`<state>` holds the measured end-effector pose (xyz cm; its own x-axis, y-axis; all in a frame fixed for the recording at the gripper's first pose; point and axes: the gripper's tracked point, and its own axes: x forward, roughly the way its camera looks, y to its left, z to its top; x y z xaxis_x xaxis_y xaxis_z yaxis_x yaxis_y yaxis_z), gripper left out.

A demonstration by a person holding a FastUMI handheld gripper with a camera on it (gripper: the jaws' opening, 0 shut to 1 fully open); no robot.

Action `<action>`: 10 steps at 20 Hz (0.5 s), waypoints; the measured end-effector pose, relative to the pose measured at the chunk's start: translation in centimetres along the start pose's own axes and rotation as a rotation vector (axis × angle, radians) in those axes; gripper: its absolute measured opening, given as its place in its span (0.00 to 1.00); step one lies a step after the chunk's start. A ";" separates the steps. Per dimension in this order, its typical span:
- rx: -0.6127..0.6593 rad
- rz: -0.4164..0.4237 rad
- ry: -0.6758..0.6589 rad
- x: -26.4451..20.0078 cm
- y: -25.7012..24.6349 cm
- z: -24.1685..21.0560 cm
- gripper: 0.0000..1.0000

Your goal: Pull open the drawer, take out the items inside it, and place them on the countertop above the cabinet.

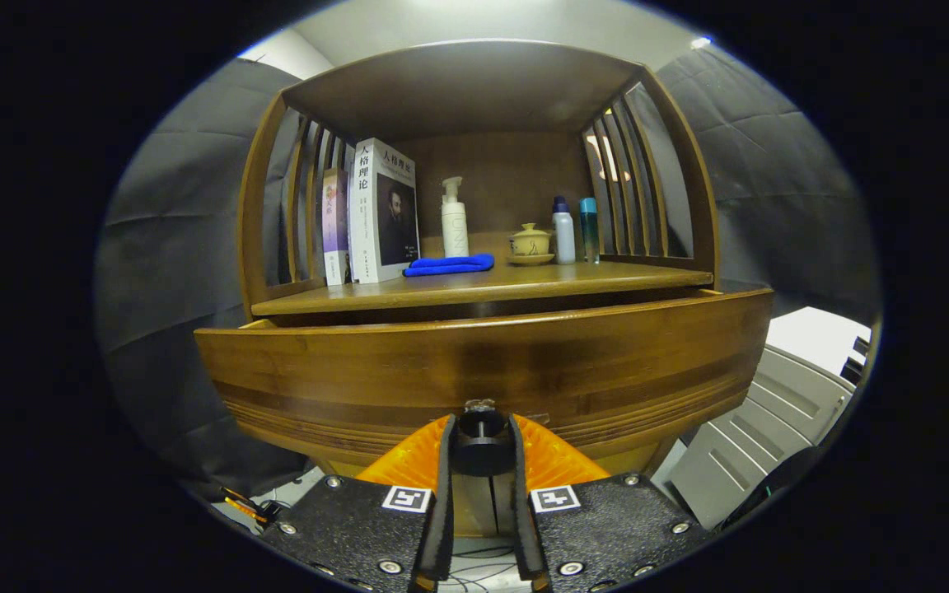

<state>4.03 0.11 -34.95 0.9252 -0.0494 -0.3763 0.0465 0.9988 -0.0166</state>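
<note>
A wooden cabinet stands right in front of me. Its drawer front [483,362] juts out past the countertop [474,292], so the drawer is partly pulled out. The round dark drawer knob [481,441] sits between my two fingers, and my gripper [481,449] is shut on it. The drawer's inside is hidden behind its front panel. On the countertop lie a folded blue cloth [450,265], two upright books [371,216], a white pump bottle [454,218], a small lidded teacup [530,243] and two slim bottles [575,231].
Slatted wooden sides [631,181] and a wooden top enclose the countertop shelf. Grey panels [771,420] lean on the floor to the right of the cabinet. Cables lie on the floor below the drawer.
</note>
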 end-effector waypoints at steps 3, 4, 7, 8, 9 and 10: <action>-0.006 0.004 0.012 -2.1 -0.2 -0.7 0.30; 0.009 0.010 0.019 -2.9 -0.2 -1.1 0.30; 0.058 0.009 0.039 -4.6 0.1 -1.4 0.30; 0.046 0.012 0.045 -5.2 0.2 -1.5 0.30; 0.035 0.016 0.047 -4.9 0.2 -1.5 0.30; 0.030 0.026 0.051 -4.9 0.3 -1.4 0.30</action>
<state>-0.99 0.66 -34.43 0.9058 -0.0230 -0.4230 0.0351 0.9992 0.0210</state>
